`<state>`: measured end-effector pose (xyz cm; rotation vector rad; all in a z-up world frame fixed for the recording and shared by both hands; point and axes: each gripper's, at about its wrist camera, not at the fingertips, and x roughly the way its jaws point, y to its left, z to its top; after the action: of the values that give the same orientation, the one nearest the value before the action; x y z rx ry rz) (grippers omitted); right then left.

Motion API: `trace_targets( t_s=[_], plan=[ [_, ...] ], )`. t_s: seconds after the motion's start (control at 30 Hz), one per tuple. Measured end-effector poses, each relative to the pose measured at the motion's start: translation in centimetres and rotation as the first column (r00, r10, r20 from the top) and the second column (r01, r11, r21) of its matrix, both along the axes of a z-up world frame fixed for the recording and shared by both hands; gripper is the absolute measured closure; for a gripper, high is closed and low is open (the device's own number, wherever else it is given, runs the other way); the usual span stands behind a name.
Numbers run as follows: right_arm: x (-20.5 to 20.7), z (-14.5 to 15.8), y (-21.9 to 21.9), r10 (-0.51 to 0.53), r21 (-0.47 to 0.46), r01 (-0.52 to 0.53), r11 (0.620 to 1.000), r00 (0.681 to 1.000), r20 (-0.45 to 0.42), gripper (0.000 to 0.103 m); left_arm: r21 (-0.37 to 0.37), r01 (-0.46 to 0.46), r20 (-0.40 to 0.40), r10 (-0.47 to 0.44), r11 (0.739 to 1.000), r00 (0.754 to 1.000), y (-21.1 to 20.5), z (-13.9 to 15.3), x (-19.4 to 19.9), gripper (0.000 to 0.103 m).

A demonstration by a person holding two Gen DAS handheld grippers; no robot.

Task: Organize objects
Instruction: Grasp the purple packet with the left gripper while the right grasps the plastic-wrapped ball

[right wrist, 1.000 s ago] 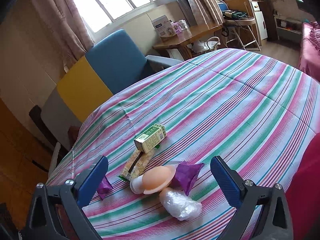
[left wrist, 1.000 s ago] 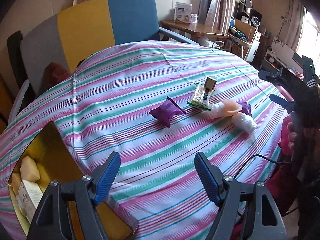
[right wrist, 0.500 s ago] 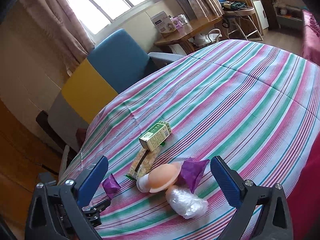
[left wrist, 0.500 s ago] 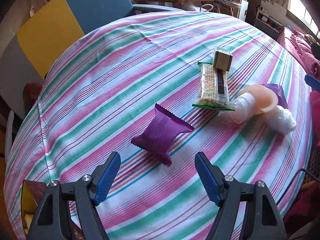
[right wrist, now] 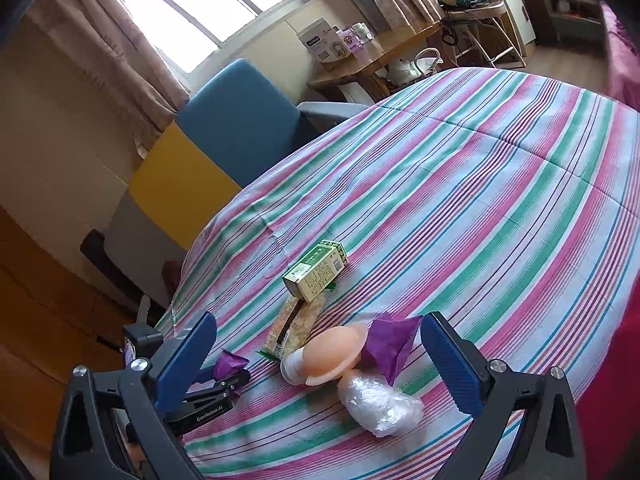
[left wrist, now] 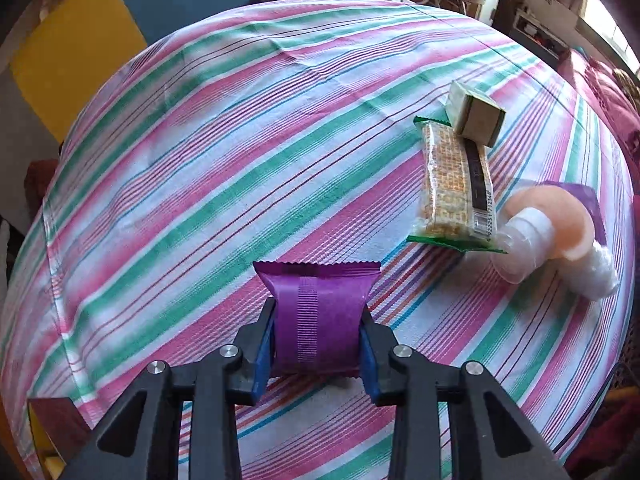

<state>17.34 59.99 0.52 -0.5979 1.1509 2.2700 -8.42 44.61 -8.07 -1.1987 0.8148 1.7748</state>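
My left gripper (left wrist: 318, 334) is shut on a purple snack packet (left wrist: 316, 308) that rests on the striped tablecloth (left wrist: 224, 168); the packet also shows in the right wrist view (right wrist: 229, 363). My right gripper (right wrist: 316, 356) is open and empty, held above a cluster: a cracker pack (right wrist: 294, 326), a green box (right wrist: 316, 272), a peach-capped white bottle (right wrist: 320, 358), a second purple packet (right wrist: 390, 340) and a clear plastic-wrapped item (right wrist: 378, 402). The cracker pack (left wrist: 454, 178) and green box (left wrist: 476, 118) lie to the right in the left wrist view.
A yellow box (left wrist: 44, 436) sits at the table's near left edge. A blue and yellow chair (right wrist: 224, 136) stands behind the table. A wooden side table (right wrist: 372, 64) with boxes is farther back. The tablecloth is bare beyond the cluster.
My left gripper moved forward from the yellow box to the purple packet and closed on it. My right gripper stayed open and nearly still.
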Motion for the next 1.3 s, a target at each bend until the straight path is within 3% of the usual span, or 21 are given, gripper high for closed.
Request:
trace_targets(
  t_s=[0.2,0.37,0.6,0.93,1.07,1.1,1.17,1.23,1.3],
  plan=[
    [0.0,0.0,0.1,-0.007,0.002,0.007,1.000,1.000,0.006,0.000,0.048,-0.057,0.036,0.055,0.997,0.998,-2.1,1.0,1.8,0.069],
    [0.1,-0.1,0.3,-0.016,-0.008,0.016,1.000,1.000,0.005,0.000,0.149,-0.063,0.072,0.053,0.987,0.996,-4.8,3.6,6.4,0.069],
    [-0.6,-0.6,0.1,0.007,-0.018,-0.006,1.000,0.999,0.053,0.000,0.235,-0.054,0.106,0.030,0.970,0.994,-9.6,6.6,10.9,0.069],
    [-3.9,-2.6,-1.0,0.116,-0.046,-0.107,0.993,0.958,0.261,0.000,0.320,-0.088,0.135,0.046,0.943,0.990,-15.8,8.8,12.0,0.069],
    [-5.8,-4.7,-1.7,0.182,-0.094,-0.157,0.983,0.893,0.412,0.000,0.341,-0.100,0.144,0.054,0.935,0.988,-17.6,9.3,12.2,0.069],
    [-6.2,-5.1,-1.9,0.190,-0.088,-0.168,0.982,0.869,0.456,0.004,0.350,-0.108,0.146,0.059,0.930,0.987,-18.3,9.6,12.2,0.069],
    [-7.1,-5.9,-2.7,0.216,-0.080,-0.206,0.975,0.822,0.526,0.023,0.368,-0.117,0.152,0.065,0.922,0.986,-19.4,10.0,12.1,0.069],
    [-7.9,-6.8,-3.7,0.238,-0.073,-0.244,0.967,0.765,0.599,0.062,0.382,-0.133,0.153,0.079,0.915,0.985,-20.5,10.4,11.9,0.069],
    [-8.5,-7.4,-4.6,0.264,-0.077,-0.281,0.957,0.726,0.634,0.065,0.393,-0.150,0.157,0.095,0.907,0.983,-21.6,10.6,11.7,0.069]
  ],
)
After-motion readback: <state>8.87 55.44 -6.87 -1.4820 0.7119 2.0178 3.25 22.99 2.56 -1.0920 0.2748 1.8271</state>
